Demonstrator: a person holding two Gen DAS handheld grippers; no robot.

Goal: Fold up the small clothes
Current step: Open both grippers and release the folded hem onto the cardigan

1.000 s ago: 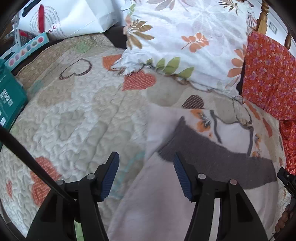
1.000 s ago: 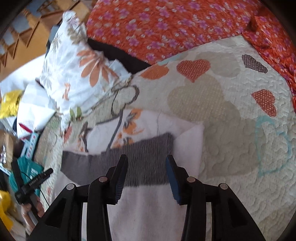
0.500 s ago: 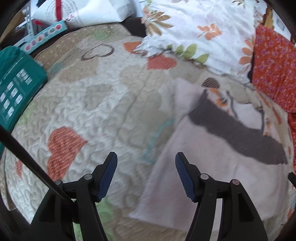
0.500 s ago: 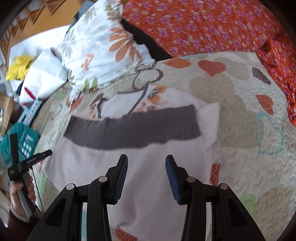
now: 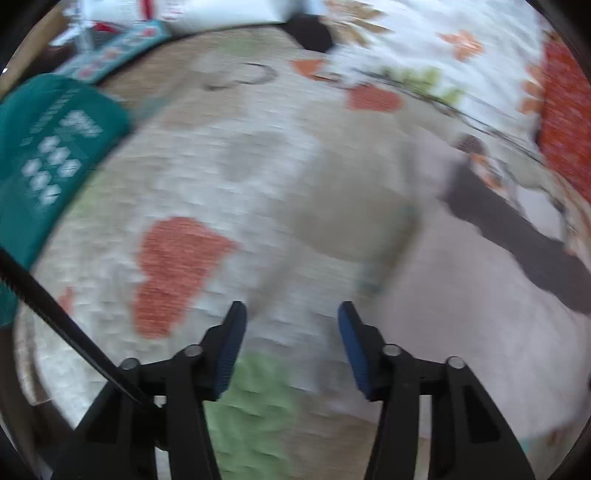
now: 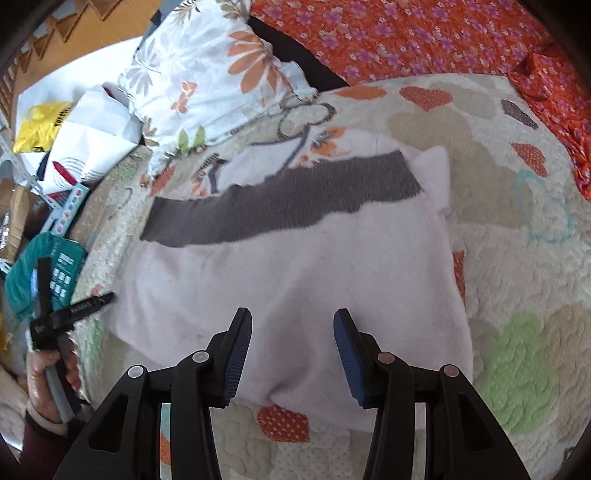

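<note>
A small pale pink garment [image 6: 295, 273] with a dark grey band [image 6: 280, 199] lies flat on the heart-patterned quilt [image 6: 498, 266]. My right gripper [image 6: 292, 332] is open and empty, above the garment's near hem. In the blurred left wrist view the garment [image 5: 480, 302] lies to the right. My left gripper [image 5: 291, 325] is open and empty over bare quilt [image 5: 221, 184], just left of the garment's edge. The left gripper also shows in the right wrist view [image 6: 74, 310], held in a hand at the garment's left side.
A floral pillow [image 6: 221, 74] and an orange flowered cushion [image 6: 406, 33] lie behind the garment. A teal package [image 6: 48, 269] and white bags [image 6: 88, 140] sit at the bed's left edge. The teal package also shows in the left wrist view [image 5: 48, 155].
Both grippers have pulled back from the garment, toward its near edge. The left gripper has swung left, off the cloth and over the quilt. Both stay open.
</note>
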